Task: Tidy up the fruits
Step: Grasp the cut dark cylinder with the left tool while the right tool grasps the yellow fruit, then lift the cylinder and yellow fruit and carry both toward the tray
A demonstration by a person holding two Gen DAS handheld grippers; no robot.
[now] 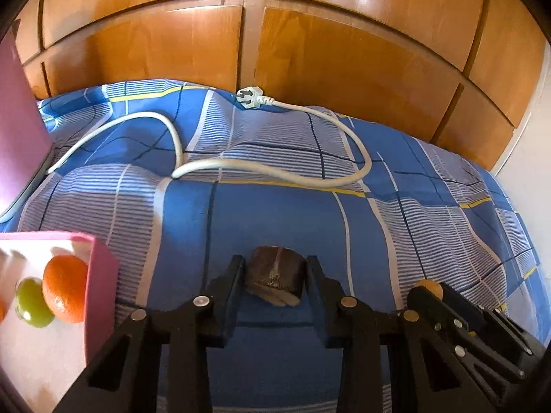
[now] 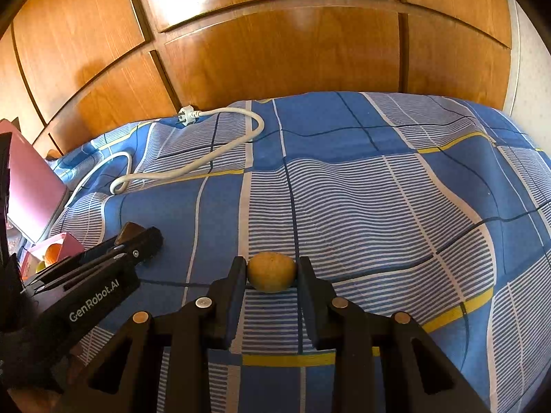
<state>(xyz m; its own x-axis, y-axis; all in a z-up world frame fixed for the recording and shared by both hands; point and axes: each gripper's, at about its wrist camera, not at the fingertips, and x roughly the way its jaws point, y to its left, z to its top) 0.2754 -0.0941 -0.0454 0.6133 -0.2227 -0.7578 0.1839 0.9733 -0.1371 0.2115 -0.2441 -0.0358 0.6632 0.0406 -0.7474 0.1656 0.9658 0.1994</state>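
Pink box (image 1: 100,268): At your far left it sits on the bed, holding an orange (image 1: 65,287) and a green fruit (image 1: 32,303) side by side against its near wall.

Pink board (image 1: 20,130): It stands behind the box at the left edge; what it is you cannot tell.

White cable (image 1: 268,168): It snakes across the blue checked bedspread (image 1: 275,213) to a plug (image 1: 248,97) near the wooden wardrobe doors (image 1: 310,51), well clear of your work.

Left tongs (image 1: 275,275): Nearly closed, both pads pressed on a dark brown wedge of fruit (image 1: 275,272), cut face down, just off or on the bedspread; which, you cannot tell.

Right tongs (image 2: 272,272): Closed on a small round yellow-brown fruit (image 2: 272,272), gripped at its sides low over the striped cloth.

Step in hand: You appear to have secured a fruit in each hand, with neither yet carried to the box.

Next move: Probably swing the left tongs over to the box first, since it lies on that side, and set the wedge in the free space beside the orange. The right tongs sit close alongside, so keep them apart as you cross.

Risk: The round fruit could roll on the soft bedspread if let go early.
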